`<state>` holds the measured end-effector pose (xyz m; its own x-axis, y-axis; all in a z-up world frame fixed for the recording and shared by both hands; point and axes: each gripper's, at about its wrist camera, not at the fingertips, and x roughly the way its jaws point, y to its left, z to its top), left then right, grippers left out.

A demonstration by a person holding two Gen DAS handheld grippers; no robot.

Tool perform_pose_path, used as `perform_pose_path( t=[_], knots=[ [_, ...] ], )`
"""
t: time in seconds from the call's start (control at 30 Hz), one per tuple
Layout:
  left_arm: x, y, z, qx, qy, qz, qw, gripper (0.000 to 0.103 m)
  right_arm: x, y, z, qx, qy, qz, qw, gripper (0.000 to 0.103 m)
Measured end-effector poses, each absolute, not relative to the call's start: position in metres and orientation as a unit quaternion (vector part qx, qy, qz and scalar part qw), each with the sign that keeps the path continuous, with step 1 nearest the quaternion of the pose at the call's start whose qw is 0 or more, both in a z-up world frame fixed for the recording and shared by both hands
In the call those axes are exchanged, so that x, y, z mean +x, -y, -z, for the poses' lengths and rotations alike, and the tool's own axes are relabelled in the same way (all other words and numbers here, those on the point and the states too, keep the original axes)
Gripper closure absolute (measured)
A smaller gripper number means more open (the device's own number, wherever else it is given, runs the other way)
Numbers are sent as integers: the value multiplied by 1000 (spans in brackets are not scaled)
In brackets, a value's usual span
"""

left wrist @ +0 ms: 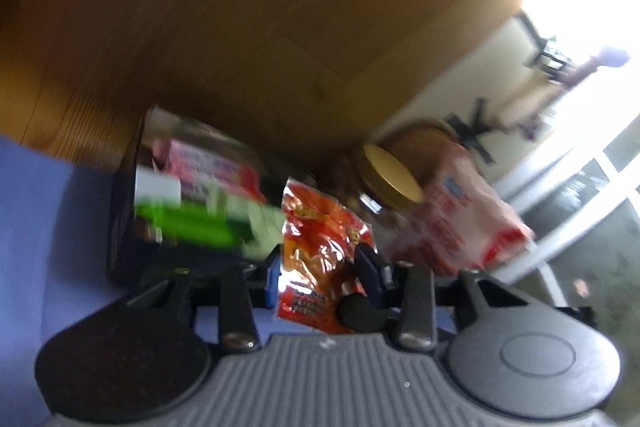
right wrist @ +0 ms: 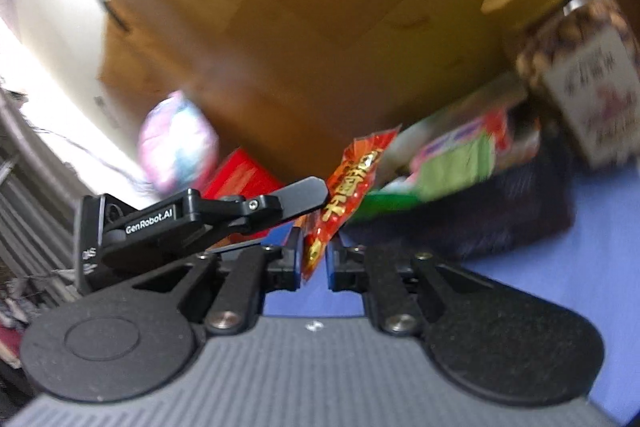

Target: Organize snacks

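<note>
Behind everything, a brown wooden panel [left wrist: 248, 27] is rising above a blue table surface [left wrist: 36, 227], and the left wrist view is coming through blurred. Here the left gripper [left wrist: 320, 267] is holding a crinkly red-and-orange foil snack packet [left wrist: 320, 251] between its fingers, which are sitting fairly narrow on the packet's sides. Beyond it a dark rectangular basket [left wrist: 120, 227] is carrying green and pink snack packs [left wrist: 200, 203], with a clear glass jar with a yellow lid [left wrist: 390, 175] and a pale red-printed plastic bag [left wrist: 464, 219] leaning just beside. In the right wrist view the right gripper [right wrist: 314, 255] is pinching the lower edge of the same red packet [right wrist: 352, 183], jaws nearly together, while the other gripper's black finger [right wrist: 296, 197] is touching the packet from the left. The nut-filled jar [right wrist: 560, 47] is standing at the far right, near the basket [right wrist: 480, 223] (its contents are smeared). With two grippers on one thin packet, the foil could tear or slip free if they pull apart or one lets go unevenly, dropping the packet short of the basket.
</note>
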<state>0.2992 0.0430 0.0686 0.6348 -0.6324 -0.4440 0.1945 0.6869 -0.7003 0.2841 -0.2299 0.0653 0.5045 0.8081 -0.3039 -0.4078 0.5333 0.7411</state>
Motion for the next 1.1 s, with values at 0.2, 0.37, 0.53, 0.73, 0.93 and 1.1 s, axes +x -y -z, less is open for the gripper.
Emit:
perform_pose_path(
  t=[0.2,0.37,0.53,0.73,0.93,1.1],
  knots=[
    [347,-34,-56,-296,-356,208,861,62,333,220,-58,253,-327,-343,843,79],
    [351,-23,-48,-271,-373,183,868,61,329,210,-56,182,-326,-302,877,74],
    [318,-21,-68,-248,-342,174,889,61,288,231,-63,183,-279,-280,900,73],
    [254,-20,-96,-222,-316,169,907,61,214,265,-67,220,-252,-283,899,73],
    [152,6,-95,-127,-294,133,938,58,122,279,-54,258,-248,-283,890,72],
    [86,27,-76,-101,-302,105,942,42,57,277,-52,240,-235,-266,903,65]
  ],
)
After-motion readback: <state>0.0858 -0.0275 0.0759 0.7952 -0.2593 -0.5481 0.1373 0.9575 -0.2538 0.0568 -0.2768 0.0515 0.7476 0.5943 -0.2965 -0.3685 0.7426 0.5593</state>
